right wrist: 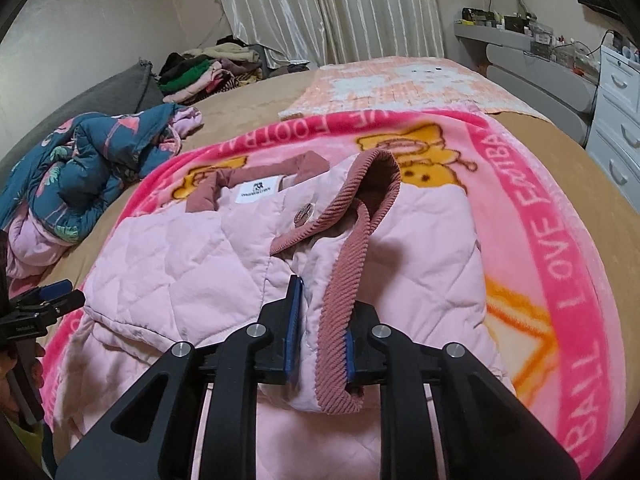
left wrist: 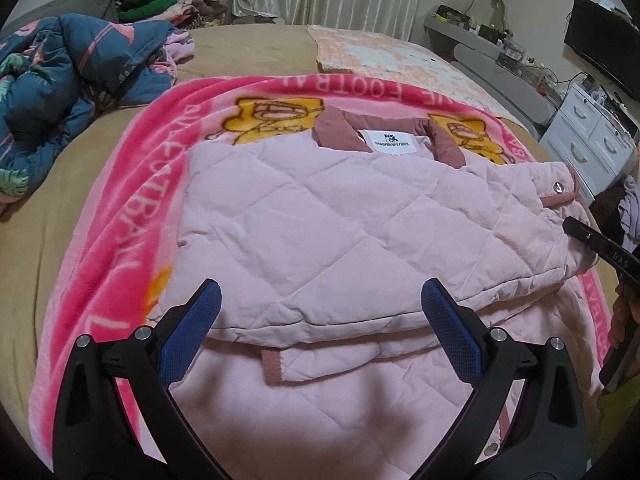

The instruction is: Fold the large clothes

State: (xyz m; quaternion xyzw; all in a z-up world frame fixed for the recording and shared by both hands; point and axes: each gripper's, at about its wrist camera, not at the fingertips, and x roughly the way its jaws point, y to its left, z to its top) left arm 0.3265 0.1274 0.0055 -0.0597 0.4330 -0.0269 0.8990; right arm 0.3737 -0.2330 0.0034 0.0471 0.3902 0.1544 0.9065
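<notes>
A pale pink quilted jacket [left wrist: 320, 208] with a dusty-rose collar and a white label lies on a pink cartoon blanket [left wrist: 132, 184] on the bed. One side is folded across its body. My left gripper [left wrist: 320, 286] hovers open over the jacket's near fold, with nothing between its blue pads [left wrist: 192, 320]. In the right wrist view my right gripper [right wrist: 326, 300] is shut on the jacket [right wrist: 180, 264] at its ribbed rose-trimmed edge [right wrist: 348, 268], which stands up between the pads. The right gripper's black finger [left wrist: 592, 240] shows at the jacket's right side. The left gripper [right wrist: 52, 292] appears at the far left.
A crumpled blue floral quilt [left wrist: 60, 80] lies on the tan bed sheet [left wrist: 248, 52] at the left. A pile of clothes [left wrist: 168, 0] sits at the far corner. A peach checked blanket [left wrist: 384, 52] lies behind. White drawers [left wrist: 592, 136] and a cluttered shelf stand right.
</notes>
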